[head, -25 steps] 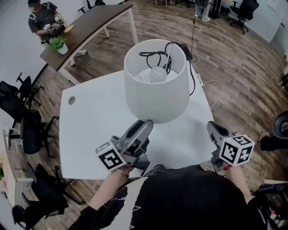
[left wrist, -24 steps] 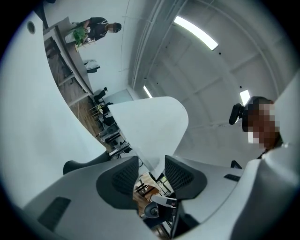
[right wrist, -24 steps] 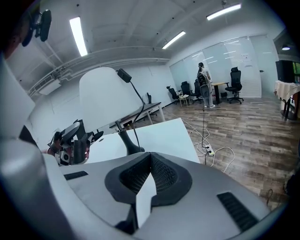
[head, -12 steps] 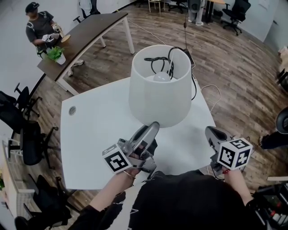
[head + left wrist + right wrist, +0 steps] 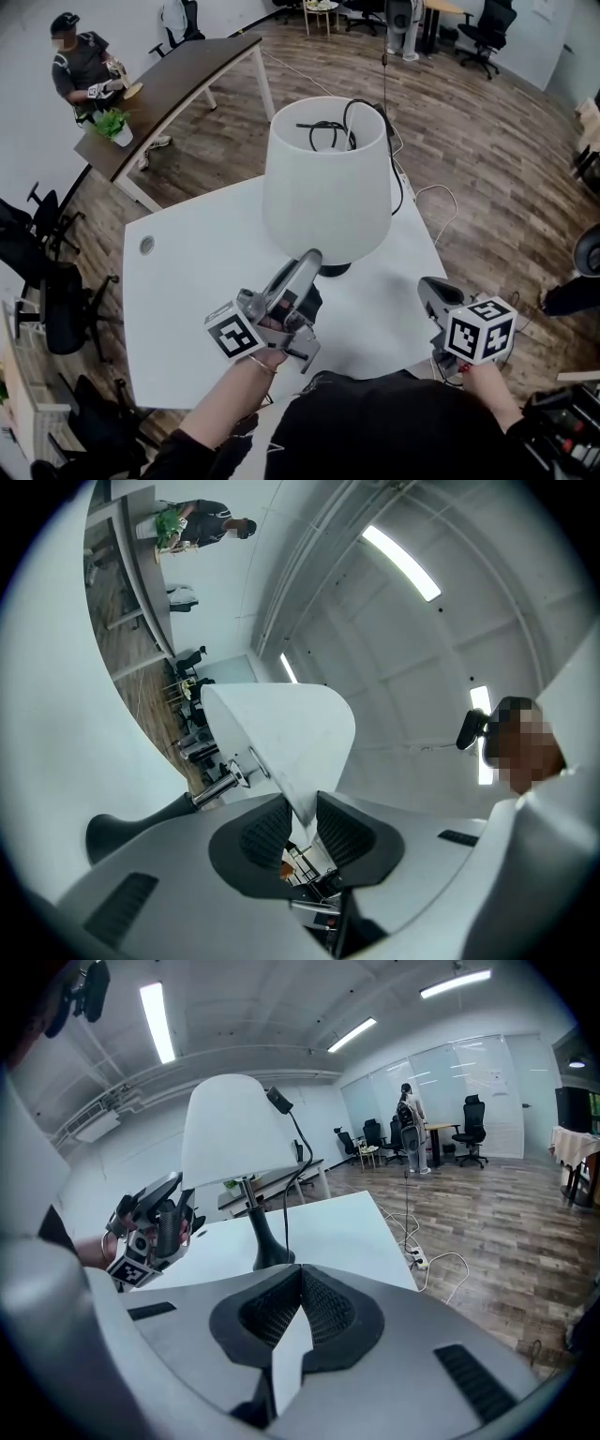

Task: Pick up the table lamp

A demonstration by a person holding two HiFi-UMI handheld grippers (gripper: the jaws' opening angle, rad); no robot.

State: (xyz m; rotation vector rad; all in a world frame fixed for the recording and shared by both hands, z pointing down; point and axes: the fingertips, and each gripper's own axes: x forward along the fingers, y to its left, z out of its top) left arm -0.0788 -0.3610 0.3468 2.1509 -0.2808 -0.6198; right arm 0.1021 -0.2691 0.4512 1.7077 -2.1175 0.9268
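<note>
The table lamp has a white shade (image 5: 328, 178) and a black base (image 5: 336, 270) standing on the white table (image 5: 187, 281). Its black cord (image 5: 328, 127) is draped into the top of the shade. My left gripper (image 5: 309, 258) points up at the shade's lower rim. In the left gripper view the rim of the shade (image 5: 281, 733) runs down between the jaws of the left gripper (image 5: 302, 803), which are closing, and both pads touch it. My right gripper (image 5: 429, 286) hovers at the table's near right edge, shut and empty (image 5: 300, 1274), facing the lamp base (image 5: 272, 1258).
A power strip and cable (image 5: 422, 1258) lie on the wooden floor to the right. At the back left, a person (image 5: 80, 66) sits by a dark desk (image 5: 178, 80) with a potted plant (image 5: 112, 124). Black office chairs (image 5: 47, 281) stand left of the table.
My left gripper has risen to the shade's lower rim and its jaws have narrowed around it. The right gripper has stayed where it was.
</note>
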